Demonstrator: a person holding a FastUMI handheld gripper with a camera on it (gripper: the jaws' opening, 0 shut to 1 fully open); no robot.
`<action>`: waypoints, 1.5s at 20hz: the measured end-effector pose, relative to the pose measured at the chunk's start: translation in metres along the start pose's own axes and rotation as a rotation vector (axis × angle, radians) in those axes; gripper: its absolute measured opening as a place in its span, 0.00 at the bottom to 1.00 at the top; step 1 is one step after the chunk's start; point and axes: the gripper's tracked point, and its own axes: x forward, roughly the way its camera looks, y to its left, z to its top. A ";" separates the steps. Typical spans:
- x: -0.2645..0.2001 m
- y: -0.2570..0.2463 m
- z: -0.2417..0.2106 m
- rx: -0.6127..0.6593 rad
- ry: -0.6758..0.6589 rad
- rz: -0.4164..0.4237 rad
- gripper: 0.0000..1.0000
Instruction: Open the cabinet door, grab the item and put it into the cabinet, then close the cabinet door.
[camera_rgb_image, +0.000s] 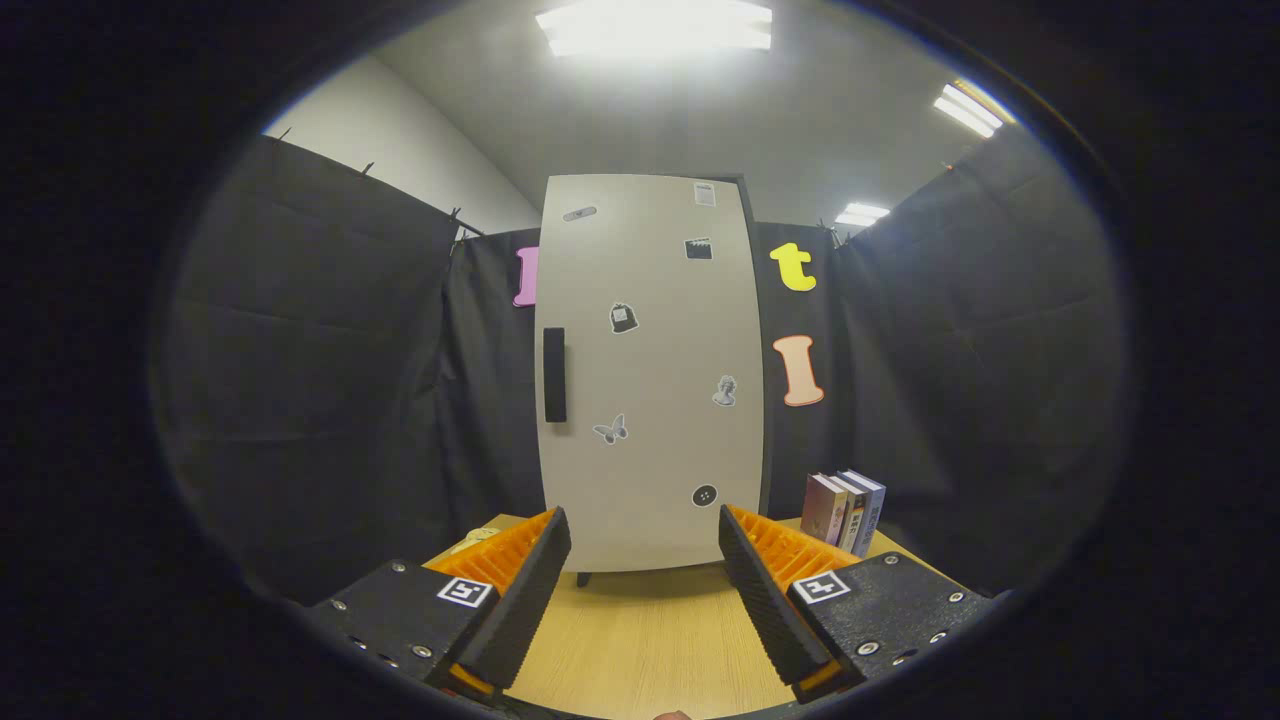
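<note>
A tall pale cabinet (650, 370) stands on the wooden table (640, 640) straight ahead of my fingers, its door shut. A dark vertical handle (554, 374) sits on the door's left side, and several small stickers dot the door. A few upright books (845, 511) stand to the right of the cabinet, beyond my right finger. My gripper (645, 550) is open, with nothing between its fingers, a short way in front of the cabinet's base.
A small yellowish thing (478, 538) lies on the table beyond my left finger, partly hidden by it. Black cloth walls close in the booth on the left, right and behind the cabinet. Ceiling lights shine overhead.
</note>
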 end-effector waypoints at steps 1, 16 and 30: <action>-0.001 0.000 0.000 0.004 0.000 0.001 0.93; -0.009 0.010 -0.005 0.038 -0.011 -0.011 0.93; -0.005 0.025 -0.007 0.043 -0.010 0.002 0.93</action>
